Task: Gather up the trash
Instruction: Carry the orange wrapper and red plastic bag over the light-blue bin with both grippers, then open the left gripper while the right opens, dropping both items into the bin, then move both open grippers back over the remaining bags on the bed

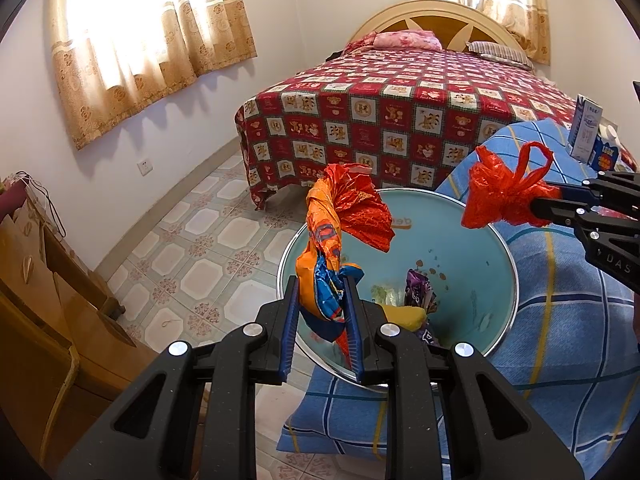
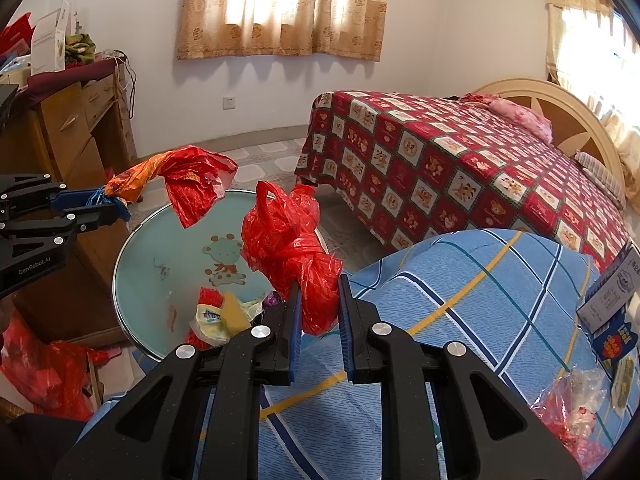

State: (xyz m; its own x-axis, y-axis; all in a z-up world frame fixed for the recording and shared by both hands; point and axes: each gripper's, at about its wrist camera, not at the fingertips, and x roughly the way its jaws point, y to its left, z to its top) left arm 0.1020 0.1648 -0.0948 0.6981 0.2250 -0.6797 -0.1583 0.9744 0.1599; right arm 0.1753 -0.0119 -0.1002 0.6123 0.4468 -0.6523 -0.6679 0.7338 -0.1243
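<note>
L gripper (image 1: 322, 312) sits nearest in its own view, pads clamped on a twisted orange/blue wrapper (image 1: 320, 256) w/ a crumpled red foil end flaring out above. R gripper (image 2: 318, 312) is clamped on a knotted red plastic bag (image 2: 292, 256), one handle loop sticking up.

Landmark = pale blue basin (image 1: 472, 248), metal rim, cartoon print inside. Both bits of trash hang over it: wrapper above the basin's near-left rim, red bag above its right rim, the two apart and not touching. In the basin bottom lie more scraps (image 2: 218, 314): yellow, white/green, purple, red wrappers.

Basin rests against a blue checked cloth (image 2: 460, 280), which spreads to its right; on that cloth, well right of the basin, stand a milk carton (image 1: 585, 128) and a small blue box (image 1: 604, 156). Left of the basin: wooden dresser (image 2: 80, 128). Beyond the basin: tiled floor (image 1: 208, 264), then a bed (image 1: 400, 112) w/ red patchwork cover, curtained windows behind.
</note>
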